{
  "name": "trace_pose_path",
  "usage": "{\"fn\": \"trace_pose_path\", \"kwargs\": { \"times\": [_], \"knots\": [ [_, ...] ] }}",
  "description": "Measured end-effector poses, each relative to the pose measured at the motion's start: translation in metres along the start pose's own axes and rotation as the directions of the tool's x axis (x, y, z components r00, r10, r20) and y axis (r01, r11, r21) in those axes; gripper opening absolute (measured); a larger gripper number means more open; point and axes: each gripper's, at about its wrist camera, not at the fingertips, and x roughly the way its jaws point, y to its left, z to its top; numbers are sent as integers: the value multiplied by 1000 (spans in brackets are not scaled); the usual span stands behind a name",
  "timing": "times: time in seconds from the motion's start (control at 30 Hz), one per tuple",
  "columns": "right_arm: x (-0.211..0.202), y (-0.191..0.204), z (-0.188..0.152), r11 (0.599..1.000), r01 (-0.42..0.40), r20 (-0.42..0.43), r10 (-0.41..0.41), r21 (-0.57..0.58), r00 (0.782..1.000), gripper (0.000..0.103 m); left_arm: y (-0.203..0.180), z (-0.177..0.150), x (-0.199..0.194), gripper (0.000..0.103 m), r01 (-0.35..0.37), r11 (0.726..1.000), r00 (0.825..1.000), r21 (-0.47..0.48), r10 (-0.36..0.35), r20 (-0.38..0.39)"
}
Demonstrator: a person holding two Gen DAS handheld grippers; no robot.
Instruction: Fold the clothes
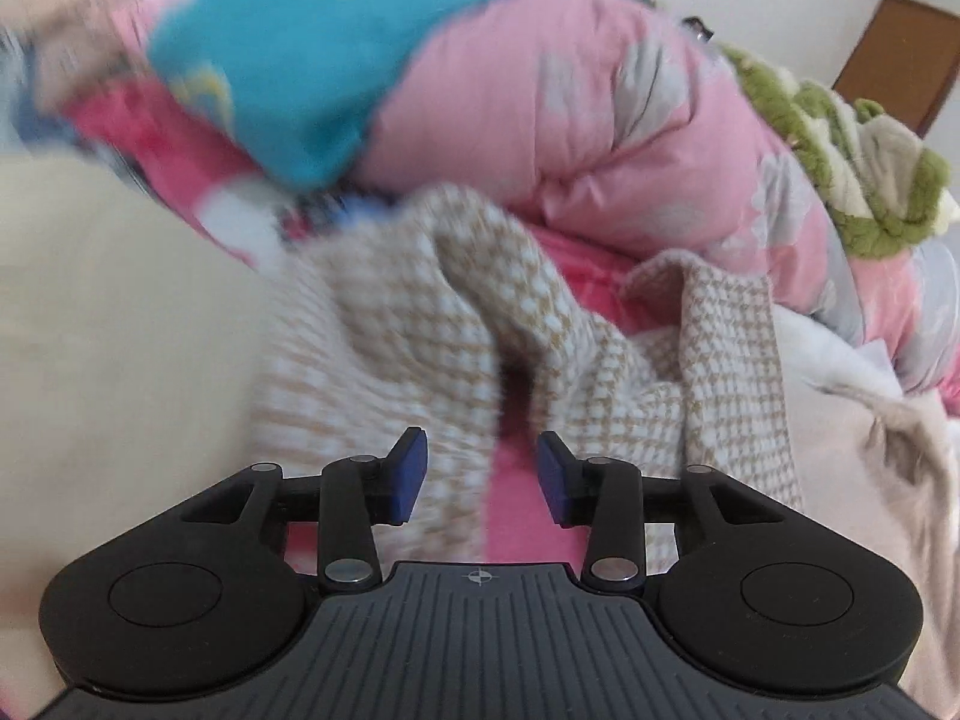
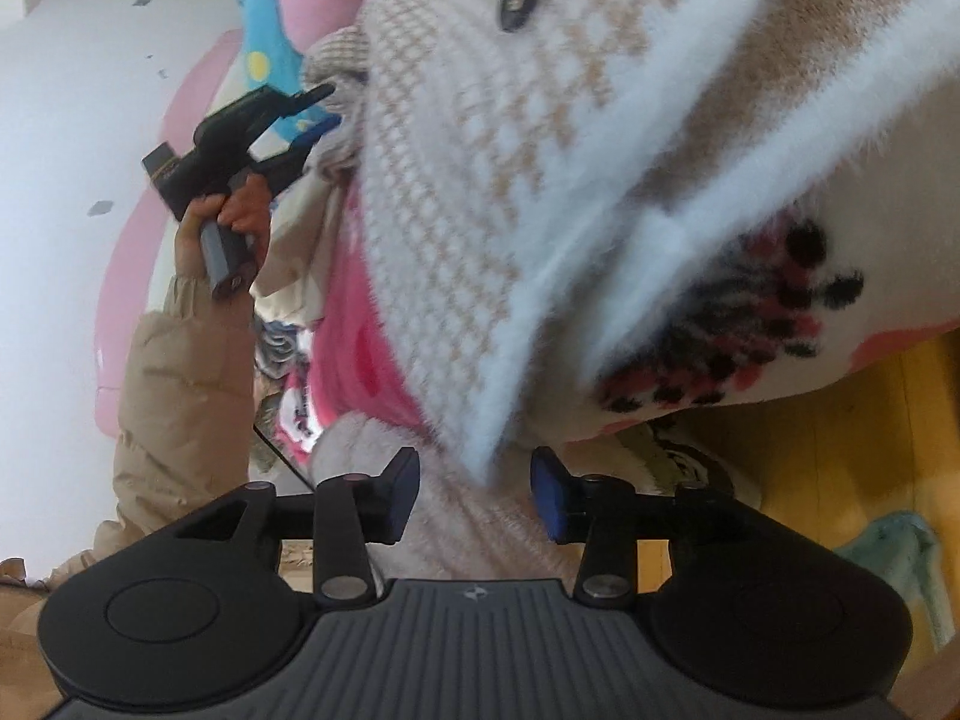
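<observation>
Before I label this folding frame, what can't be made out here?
- Beige-and-white houndstooth knit cardigan: left wrist view, left half motion-blurred.
- Its far end: right wrist view, cut off by the top edge.
- Pink bedding: right wrist view, mostly hidden under the cardigan.

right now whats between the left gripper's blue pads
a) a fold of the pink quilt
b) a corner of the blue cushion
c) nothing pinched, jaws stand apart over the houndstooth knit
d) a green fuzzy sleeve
c: in the left wrist view the left gripper has its pads apart, with the beige and white knit garment lying beyond them, not clamped.
</observation>
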Motion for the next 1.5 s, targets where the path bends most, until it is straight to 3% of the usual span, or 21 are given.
{"fn": "trace_pose_path", "kwargs": {
  "times": [0.1, 0.2, 0.3, 0.4, 0.43, 0.47, 0.5, 0.57, 0.63, 0.7, 0.77, 0.87, 1.0, 1.13, 1.2, 1.33, 1.4, 1.5],
  "knots": [
    [-11, 0, -9, 1000, -30, 14, 30, -8, 999, 47, 3, 5, -56, 40, -91, 993, 992, 70, 85, 88],
    [-24, 2, -19, 997, -61, 41, 63, -38, 997, 48, 0, 13, -111, 40, -220, 964, 958, 152, 184, 220],
    [-31, 7, -23, 993, -89, 75, 95, -76, 993, 48, -16, 15, -158, 40, -417, 877, 877, 238, 318, 361],
    [-43, 13, -24, 986, -92, 114, 109, -140, 988, 48, -38, 5, -173, 44, -574, 749, 783, 331, 386, 487],
    [-42, 20, -19, 982, -83, 127, 105, -167, 986, 48, -44, 1, -173, 46, -602, 716, 765, 352, 391, 512],
    [-47, 27, -18, 977, -67, 142, 97, -200, 985, 48, -50, -5, -166, 49, -600, 709, 769, 370, 383, 512],
    [-51, 34, -15, 971, -49, 159, 87, -232, 983, 48, -54, -12, -158, 50, -577, 718, 788, 391, 363, 496],
    [-57, 48, -3, 959, -10, 197, 68, -284, 978, 48, -61, -28, -131, 50, -454, 788, 869, 415, 289, 403],
    [-67, 64, 13, 945, 24, 241, 59, -326, 969, 48, -70, -47, -94, 50, -317, 852, 934, 416, 203, 295],
    [-72, 79, 35, 935, 79, 295, 28, -346, 955, 48, -80, -62, -56, 50, -209, 896, 968, 392, 132, 214],
    [-75, 91, 59, 927, 156, 346, -30, -342, 938, 48, -87, -70, -22, 50, -121, 932, 985, 341, 69, 161],
    [-81, 106, 98, 903, 287, 421, -136, -319, 897, 48, -97, -73, 16, 49, -17, 967, 993, 255, -13, 117],
    [-78, 125, 169, 832, 461, 538, -246, -310, 806, 48, -105, -71, 51, 49, 0, 973, 987, 229, -37, 156],
    [-45, 151, 256, 766, 528, 568, -266, -367, 779, 46, -100, -79, 75, 49, 36, 976, 986, 216, -70, 153],
    [-20, 157, 303, 728, 558, 556, -293, -398, 778, 46, -96, -81, 86, 48, 56, 977, 985, 205, -88, 150],
    [34, 157, 392, 669, 638, 524, -412, -382, 745, 47, -87, -79, 91, 49, 112, 982, 981, 151, -133, 140],
    [64, 159, 420, 525, 724, 548, -479, -447, 685, 47, -85, -79, 93, 49, 128, 980, 980, 153, -149, 134],
    [101, 154, 439, 253, 779, 593, -527, -574, 609, 47, -83, -78, 94, 49, 148, 976, 977, 157, -169, 129]
  ]
}}
